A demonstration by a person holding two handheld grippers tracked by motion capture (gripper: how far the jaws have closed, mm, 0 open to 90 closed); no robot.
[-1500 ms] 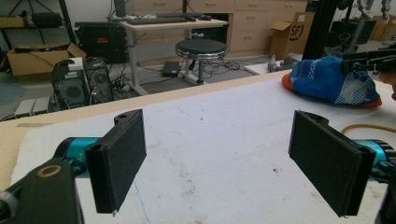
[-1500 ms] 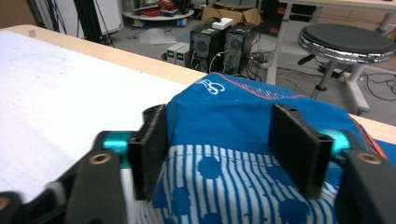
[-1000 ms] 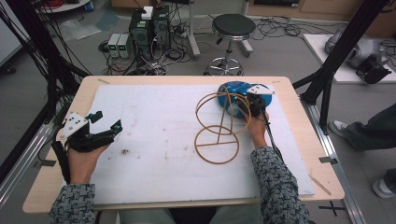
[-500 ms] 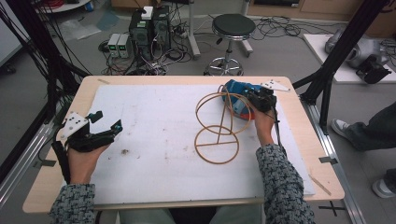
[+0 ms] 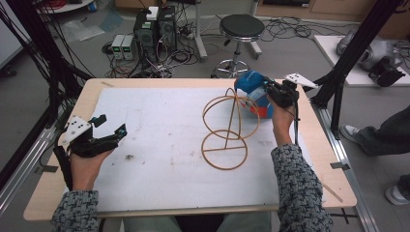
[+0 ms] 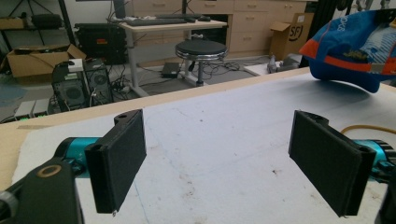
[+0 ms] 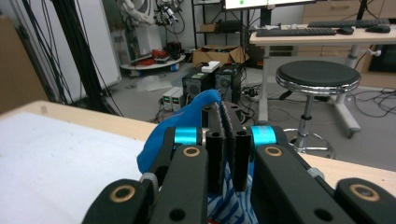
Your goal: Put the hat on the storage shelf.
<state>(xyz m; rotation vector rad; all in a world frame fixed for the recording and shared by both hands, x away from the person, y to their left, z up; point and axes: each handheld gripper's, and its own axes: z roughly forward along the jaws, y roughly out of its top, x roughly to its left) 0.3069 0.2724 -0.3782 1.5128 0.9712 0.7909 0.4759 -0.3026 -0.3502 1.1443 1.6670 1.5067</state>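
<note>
**A:** Start with the biggest thing. What carries it all?

**B:** A pale wooden surface (image 5: 58,193) with a large white sheet (image 5: 159,125) over most of it, leaving wood bare along every edge. The sheet is scuffed and has a small dark speck near its left middle. Around it is a workshop: grey floor, black frame posts at both sides, computer towers (image 5: 154,29) and tangled cables beyond the far edge, and a round black stool (image 5: 241,26) just behind the surface.

**A:** And on the sheet?

**B:** A tan wire stand (image 5: 227,128), right of centre: a flat ring lying on the sheet, an upright rod, and a tilted hoop on top. Just behind its hoop, near the far right corner, hangs a blue cap (image 5: 254,94) with orange trim, lifted off the sheet.

**A:** Who has the cap?

**B:** The right gripper (image 5: 270,94). Its jaws are pressed together on the cap's fabric; in the right gripper view the blue cloth (image 7: 187,126) bunches up between and beside the two black pads.

**A:** The other hand?

**B:** The left gripper (image 5: 109,133) sits low by the left edge, jaws spread wide, nothing between them.

**A:** What stands in the way?

**B:** Only the stand, touching or nearly touching the cap at its hoop; I cannot tell which. The whole left and middle of the sheet lies open, and the right edge is near the right hand. A person's leg (image 5: 382,135) stands on the floor past that edge.
</note>
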